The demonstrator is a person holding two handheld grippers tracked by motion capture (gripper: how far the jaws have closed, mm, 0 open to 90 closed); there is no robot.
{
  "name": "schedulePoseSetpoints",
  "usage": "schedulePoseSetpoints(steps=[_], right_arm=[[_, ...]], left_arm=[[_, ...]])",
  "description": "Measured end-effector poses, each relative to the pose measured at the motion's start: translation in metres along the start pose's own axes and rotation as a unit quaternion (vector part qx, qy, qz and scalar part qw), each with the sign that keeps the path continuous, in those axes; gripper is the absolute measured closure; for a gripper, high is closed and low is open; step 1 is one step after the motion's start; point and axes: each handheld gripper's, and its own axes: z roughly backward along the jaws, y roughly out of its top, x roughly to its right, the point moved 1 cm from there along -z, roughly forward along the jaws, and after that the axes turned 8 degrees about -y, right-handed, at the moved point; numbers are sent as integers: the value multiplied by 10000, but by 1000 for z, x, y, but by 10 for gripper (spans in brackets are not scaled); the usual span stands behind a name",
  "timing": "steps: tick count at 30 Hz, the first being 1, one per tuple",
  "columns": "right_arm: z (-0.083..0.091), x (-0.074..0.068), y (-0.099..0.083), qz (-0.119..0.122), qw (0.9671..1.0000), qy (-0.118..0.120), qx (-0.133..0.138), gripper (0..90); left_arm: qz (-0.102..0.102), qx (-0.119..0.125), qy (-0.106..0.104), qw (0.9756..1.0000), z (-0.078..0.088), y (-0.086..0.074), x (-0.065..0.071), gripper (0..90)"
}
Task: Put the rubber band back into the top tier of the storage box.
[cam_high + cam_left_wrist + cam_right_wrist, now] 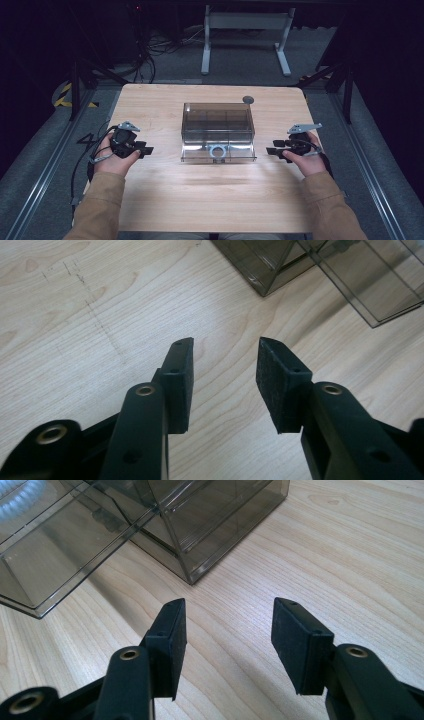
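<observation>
A smoky transparent plastic box (217, 125) stands in the middle of the wooden table (165, 195), its front flap folded down toward me with a pale ring (218, 151) on it. My left gripper (146, 149) rests low at the box's left, pointing at it, jaws open with bare wood between them (225, 345). My right gripper (272, 150) sits at the box's right, also aimed inward, jaws open and empty (229, 604). The box corner (265, 287) appears ahead in the left gripper view, and the box with its lowered flap (165, 535) in the right gripper view.
A small grey round disc (248, 99) lies on the table behind the box's right corner. Beyond the table stand a white frame (245, 35) and cables on the dark floor. Metal rails run along both sides of the table.
</observation>
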Motion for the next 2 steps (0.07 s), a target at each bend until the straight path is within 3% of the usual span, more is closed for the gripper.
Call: schedulePoseSetpoints(steps=[2], right_arm=[[0, 0, 0, 19, 10000, -13, 3, 494]], left_arm=[[30, 84, 8, 10000, -3, -4, -2, 571]])
